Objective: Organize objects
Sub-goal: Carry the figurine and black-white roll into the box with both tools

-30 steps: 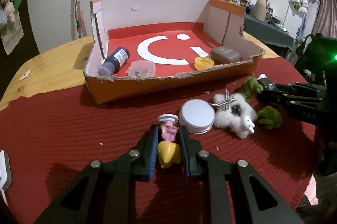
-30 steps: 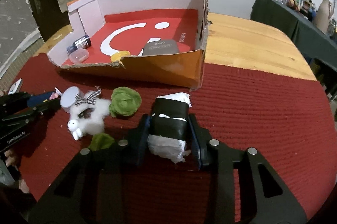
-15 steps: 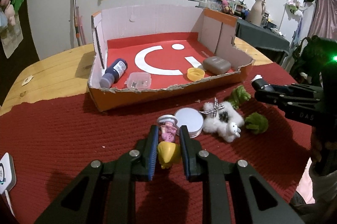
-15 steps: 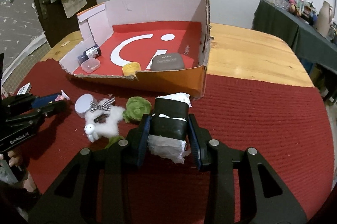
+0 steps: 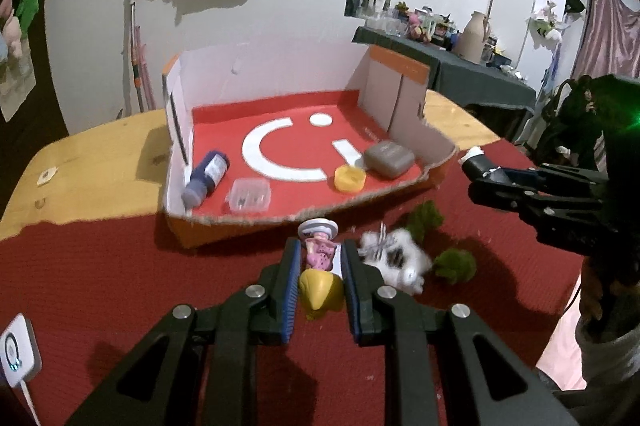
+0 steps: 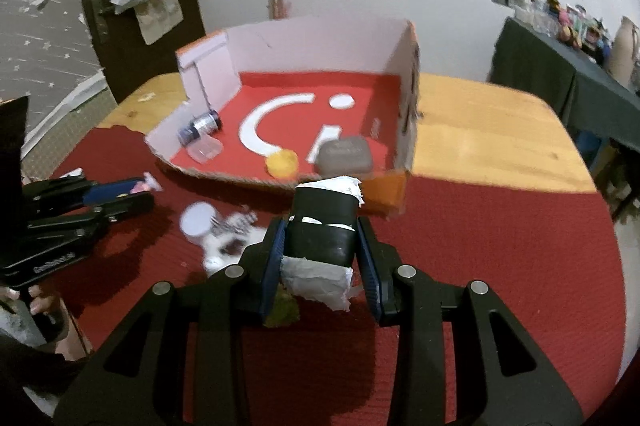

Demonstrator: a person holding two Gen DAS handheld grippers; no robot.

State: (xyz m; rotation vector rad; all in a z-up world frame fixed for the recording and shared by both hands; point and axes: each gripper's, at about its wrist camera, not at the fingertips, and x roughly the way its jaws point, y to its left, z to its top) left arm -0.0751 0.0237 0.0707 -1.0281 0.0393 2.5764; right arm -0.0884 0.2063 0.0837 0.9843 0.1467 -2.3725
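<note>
Left wrist view, left to right: white device (image 5: 18,354) lay at the left edge on the red mat (image 5: 100,286). Cardboard box (image 5: 280,218) sat behind, partly on the mat, partly on the wooden table (image 5: 92,162). Inside it: dark blue bottle (image 5: 206,178) lying on its side against the left wall, clear plastic container (image 5: 249,195) just beside it, yellow lid (image 5: 350,179), grey case (image 5: 389,159) near the right wall.

Left gripper (image 5: 320,266) was clamped on a small figurine (image 5: 320,274) with white hat, pink body and yellow base, held clear above the mat, in front of the box's near wall. To its right on the mat: white fluffy toy (image 5: 400,258), blurred, and two green tufts (image 5: 426,220).

Right gripper (image 6: 322,246) was closed narrow on a black roll with white paper ends (image 6: 322,230), held upright above the mat, in front of the box's near right corner. In the right wrist view a round white tin (image 6: 197,220) lay on the mat left of the roll, between the two grippers
</note>
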